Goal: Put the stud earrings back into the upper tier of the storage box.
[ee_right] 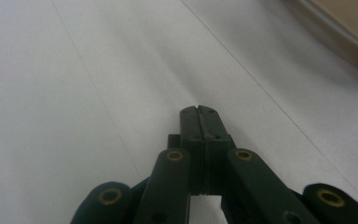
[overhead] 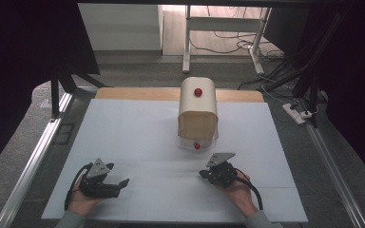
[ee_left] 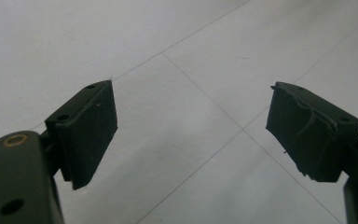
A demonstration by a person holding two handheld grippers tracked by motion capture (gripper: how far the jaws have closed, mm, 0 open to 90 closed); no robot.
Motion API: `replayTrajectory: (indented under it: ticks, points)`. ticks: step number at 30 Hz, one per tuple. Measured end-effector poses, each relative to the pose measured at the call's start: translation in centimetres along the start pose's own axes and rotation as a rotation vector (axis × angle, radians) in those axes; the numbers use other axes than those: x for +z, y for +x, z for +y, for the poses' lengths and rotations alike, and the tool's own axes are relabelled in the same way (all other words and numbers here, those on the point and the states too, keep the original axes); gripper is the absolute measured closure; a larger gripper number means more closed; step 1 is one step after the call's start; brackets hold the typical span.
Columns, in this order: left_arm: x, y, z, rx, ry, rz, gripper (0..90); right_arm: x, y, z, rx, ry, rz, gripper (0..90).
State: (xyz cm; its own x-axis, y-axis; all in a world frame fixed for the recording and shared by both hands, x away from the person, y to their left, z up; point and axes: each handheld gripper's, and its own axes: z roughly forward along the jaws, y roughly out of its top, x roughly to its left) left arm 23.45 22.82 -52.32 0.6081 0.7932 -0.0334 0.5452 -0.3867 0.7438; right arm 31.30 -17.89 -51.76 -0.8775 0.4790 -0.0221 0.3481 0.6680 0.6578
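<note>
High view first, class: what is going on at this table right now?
A person sits at a white-covered table with a black two-jaw gripper in each hand. The left gripper rests near the front edge with its jaws wide open and nothing between them. The right gripper is shut and empty. Ahead of it stands a cream bread-bin-shaped container with red knobs, untouched.

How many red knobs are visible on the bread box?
2: one red knob on the cream bread box's rounded top, another red knob at its clear front lid's lower edge.
</note>
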Motion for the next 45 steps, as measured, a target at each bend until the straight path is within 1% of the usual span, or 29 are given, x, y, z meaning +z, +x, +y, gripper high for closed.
replayTrajectory:
  ticks: [1,2,4,5,7,9,12,13,15,19,20,23,26,27,30,31,32,34,37,38,39,41,43,44,45]
  points:
    - [0.0,0.0,0.0,0.001,0.0,0.0,16.0,0.0,0.0,0.0,0.0,0.0,0.0,89.0]
    - [0.0,0.0,0.0,0.002,0.002,0.0,16.0,-0.1,0.0,0.0,0.006,-0.009,-0.003,82.3]
    - [0.0,0.0,0.0,0.003,0.003,0.0,15.9,0.0,0.0,0.1,0.017,-0.013,-0.009,76.6]
    - [0.0,0.0,0.0,0.003,0.003,-0.001,16.0,0.0,0.0,0.1,0.017,-0.013,-0.009,76.6]
    - [0.0,0.0,0.0,0.003,0.003,0.0,15.9,0.3,0.1,0.1,0.03,-0.002,0.0,72.6]
    - [0.1,0.0,0.0,0.003,0.003,0.0,16.0,0.6,0.2,0.1,0.022,0.016,-0.005,71.6]
    - [0.1,0.0,0.0,0.002,0.004,-0.001,16.0,0.6,0.3,0.2,0.02,0.019,-0.014,72.9]
    - [0.1,0.0,0.0,0.002,0.004,0.0,15.9,0.7,0.5,0.3,0.01,0.02,-0.025,78.9]
    - [0.1,0.0,0.0,0.003,0.003,0.001,15.9,0.7,0.7,0.3,0.004,0.028,-0.022,84.9]
    - [0.0,0.0,0.0,0.002,0.002,0.0,15.9,0.7,0.7,0.4,-0.002,0.031,-0.028,85.5]
    - [0.0,0.0,0.0,0.003,0.003,0.001,15.9,0.7,0.7,0.4,0.01,0.029,-0.021,85.6]
    - [0.0,0.0,0.0,0.001,0.001,0.0,15.9,0.5,0.5,0.3,0.026,0.011,-0.012,85.7]
    - [0.0,0.1,0.0,0.001,0.001,0.001,15.9,-0.1,0.4,0.4,0.048,-0.028,0.002,85.7]
    - [0.0,0.1,0.0,0.0,0.0,0.001,15.9,-0.1,0.4,0.4,0.048,-0.028,0.002,85.7]
    - [0.0,0.1,0.0,0.0,-0.001,0.001,15.9,-1.3,0.3,0.4,0.072,-0.09,0.027,85.7]
    - [0.0,0.1,0.0,0.0,-0.001,0.001,15.9,-1.3,0.3,0.4,0.072,-0.09,0.027,85.7]
    - [0.0,0.1,0.0,0.0,-0.002,0.002,15.9,-1.9,0.3,0.4,0.078,-0.124,0.04,85.7]
    - [0.0,0.1,0.0,0.0,-0.002,0.002,15.9,-2.5,0.2,0.4,0.081,-0.15,0.046,85.7]
    - [-0.1,0.1,0.0,-0.002,-0.003,0.003,15.9,-3.4,0.2,0.3,0.081,-0.179,0.048,85.7]
    - [-0.1,0.1,0.0,-0.002,-0.003,0.003,15.9,-3.4,0.2,0.3,0.081,-0.179,0.048,85.7]
    - [-0.1,0.0,0.0,-0.002,-0.004,0.004,15.9,-3.9,0.2,0.3,0.086,-0.199,0.049,85.7]
    - [-0.1,0.0,0.0,-0.001,-0.004,0.005,15.8,-4.1,0.1,0.2,0.088,-0.203,0.048,85.7]
    - [-0.1,0.0,0.0,-0.001,-0.004,0.004,15.8,-4.9,0.1,0.1,0.09,-0.222,0.047,85.7]
    - [-0.1,0.0,0.0,-0.001,-0.004,0.004,15.8,-4.9,0.1,0.1,0.09,-0.222,0.047,85.7]
    - [-0.1,0.0,0.0,-0.002,-0.004,0.003,15.8,-5.6,-0.1,0.1,0.098,-0.245,0.051,85.7]
